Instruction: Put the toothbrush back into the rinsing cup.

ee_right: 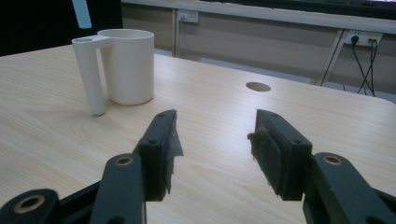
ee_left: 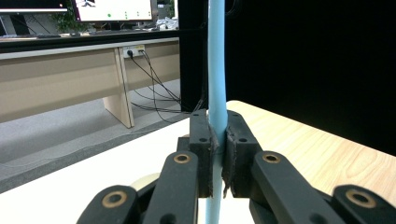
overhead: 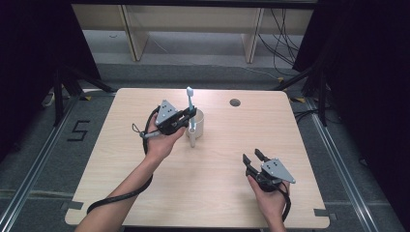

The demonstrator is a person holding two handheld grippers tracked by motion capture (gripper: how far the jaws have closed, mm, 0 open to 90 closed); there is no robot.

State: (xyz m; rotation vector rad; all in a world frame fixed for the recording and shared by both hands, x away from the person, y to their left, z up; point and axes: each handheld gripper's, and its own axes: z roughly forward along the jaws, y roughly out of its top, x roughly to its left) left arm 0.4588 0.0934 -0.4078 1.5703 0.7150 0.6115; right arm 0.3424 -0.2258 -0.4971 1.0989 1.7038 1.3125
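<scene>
A cream cup [overhead: 197,126] with a tube-shaped side holder [ee_right: 91,74] stands at the middle of the table, a little toward the far side. My left gripper [overhead: 186,120] is shut on a light blue toothbrush [overhead: 190,102], held upright just above the cup's holder with the brush head on top. In the left gripper view the blue handle [ee_left: 217,93] runs straight up between the pressed pads. My right gripper [overhead: 254,157] rests low near the table's front right, open with nothing between its pads [ee_right: 169,147]. The cup stands apart from it, off to the left.
A round cable hole [overhead: 235,102] sits in the wooden table [overhead: 227,159] toward the far edge. Desk legs and loose cables lie on the floor beyond the table. Dark curtains flank both sides.
</scene>
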